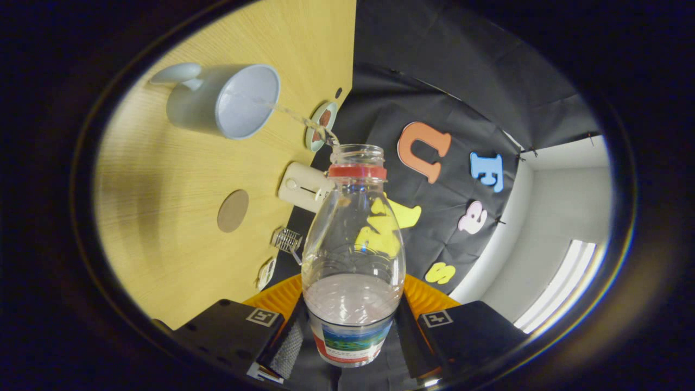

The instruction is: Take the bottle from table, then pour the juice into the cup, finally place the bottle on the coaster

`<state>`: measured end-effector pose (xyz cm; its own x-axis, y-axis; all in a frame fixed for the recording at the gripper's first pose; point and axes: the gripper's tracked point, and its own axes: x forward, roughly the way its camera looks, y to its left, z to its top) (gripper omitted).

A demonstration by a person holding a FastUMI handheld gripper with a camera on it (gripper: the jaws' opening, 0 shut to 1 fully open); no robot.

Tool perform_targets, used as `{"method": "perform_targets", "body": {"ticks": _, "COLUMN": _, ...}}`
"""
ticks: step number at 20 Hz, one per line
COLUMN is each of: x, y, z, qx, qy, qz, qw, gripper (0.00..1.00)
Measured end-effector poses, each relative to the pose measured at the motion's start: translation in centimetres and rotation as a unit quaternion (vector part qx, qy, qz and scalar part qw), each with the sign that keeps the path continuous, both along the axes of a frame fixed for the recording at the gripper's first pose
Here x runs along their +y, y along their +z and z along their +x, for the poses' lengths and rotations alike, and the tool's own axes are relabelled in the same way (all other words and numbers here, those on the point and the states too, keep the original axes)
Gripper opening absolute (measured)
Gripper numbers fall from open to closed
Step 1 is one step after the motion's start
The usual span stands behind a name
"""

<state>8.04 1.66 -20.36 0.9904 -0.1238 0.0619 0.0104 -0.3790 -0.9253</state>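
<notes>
Both fingers (293, 342) of the gripper (350, 339) clamp the bottle (353, 255) at its labelled base, tilted, a thin stream arcing into the cup (228, 100). Nearly drained, it looks light, thin-walled, likely slippery; grip stays low. Coaster (233, 210) sits on open table (163, 217), well off the edge.

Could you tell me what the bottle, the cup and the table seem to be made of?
Bottle, clamped between the hand-held gripper fingers: clear glossy plastic, since the wall shows through it. Cup: smooth pale matte, ceramic or plastic. Table: light wood or laminate with fine grain lines.
</notes>
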Motion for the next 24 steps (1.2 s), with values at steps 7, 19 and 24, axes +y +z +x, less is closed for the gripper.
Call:
{"method": "perform_targets", "body": {"ticks": 7, "x": 0.1, "y": 0.4, "z": -0.1, "qx": 0.000, "qy": 0.001, "qz": -0.019, "qw": 1.000, "gripper": 0.80}}
{"method": "perform_targets", "body": {"ticks": 19, "x": 1.2, "y": 1.3, "z": -0.6, "qx": -0.010, "qy": 0.006, "qz": -0.050, "qw": 0.999, "gripper": 0.80}}
{"method": "perform_targets", "body": {"ticks": 24, "x": 1.5, "y": 1.5, "z": -0.6, "qx": -0.007, "qy": 0.005, "qz": -0.061, "qw": 0.998, "gripper": 0.80}}
